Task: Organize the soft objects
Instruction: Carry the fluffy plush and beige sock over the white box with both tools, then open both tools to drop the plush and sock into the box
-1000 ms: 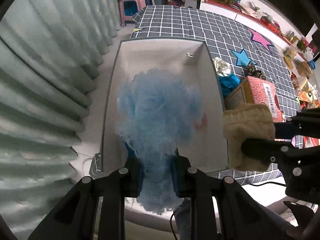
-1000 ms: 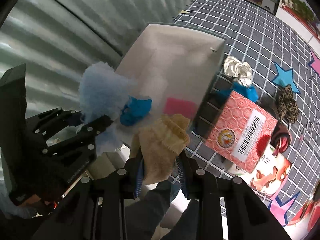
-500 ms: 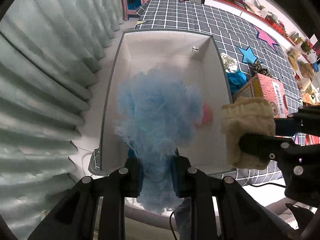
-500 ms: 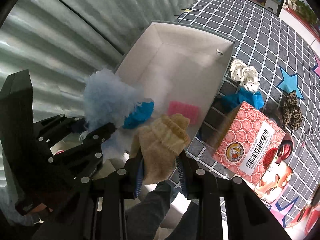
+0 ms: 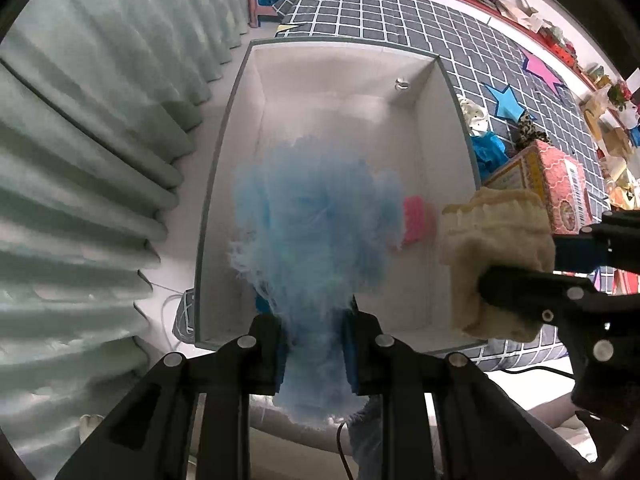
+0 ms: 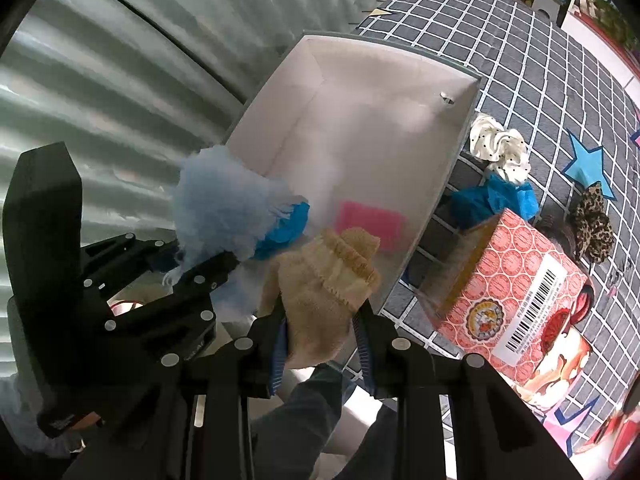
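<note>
My left gripper is shut on a fluffy light-blue puff and holds it over the near end of a white open box. The puff also shows in the right wrist view. My right gripper is shut on a beige knitted sock, held just right of the box's near corner; the sock also shows in the left wrist view. A pink sponge lies on the box floor. A blue cloth bit hangs by the puff.
On the checked tablecloth right of the box lie a white dotted scrunchie, a blue crumpled cloth, a leopard scrunchie and a red patterned carton. A pleated curtain hangs along the left.
Both grippers have risen and drawn back slightly with their loads; the box looks farther and more fully in view. Both grips are unchanged.
</note>
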Tool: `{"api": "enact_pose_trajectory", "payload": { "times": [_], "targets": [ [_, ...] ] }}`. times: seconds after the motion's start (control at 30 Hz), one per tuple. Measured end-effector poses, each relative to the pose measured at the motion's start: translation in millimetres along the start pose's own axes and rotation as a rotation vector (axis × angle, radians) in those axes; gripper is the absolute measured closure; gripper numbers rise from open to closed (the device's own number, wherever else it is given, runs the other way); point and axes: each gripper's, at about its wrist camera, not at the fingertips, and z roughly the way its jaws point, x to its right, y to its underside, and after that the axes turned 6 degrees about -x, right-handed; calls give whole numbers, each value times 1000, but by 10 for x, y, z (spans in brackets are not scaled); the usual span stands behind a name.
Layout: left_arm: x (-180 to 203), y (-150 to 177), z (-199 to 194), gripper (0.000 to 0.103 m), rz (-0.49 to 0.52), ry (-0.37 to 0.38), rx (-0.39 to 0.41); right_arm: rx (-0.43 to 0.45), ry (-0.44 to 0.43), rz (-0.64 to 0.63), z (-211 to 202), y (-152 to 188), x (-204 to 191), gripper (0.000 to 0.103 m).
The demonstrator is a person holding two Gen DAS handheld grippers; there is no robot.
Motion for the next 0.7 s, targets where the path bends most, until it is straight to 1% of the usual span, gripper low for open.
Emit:
{"api": "enact_pose_trajectory", "payload": {
  "times": [0.33,0.57,0.63,0.7],
  "targets": [
    [6,5,69,78,-9,3,-16,-21,-7,-10,82,-36,-16,71],
    [-4,-10,74,76,-15,4,-15,-5,-18,-9,59,-43,7,71],
    [-8,-17,64,75,-21,6,-8,2,-21,-11,38,-42,6,71],
    [-10,-20,58,68,-24,7,-5,9,-27,-11,28,-42,6,71]
  ]
}}
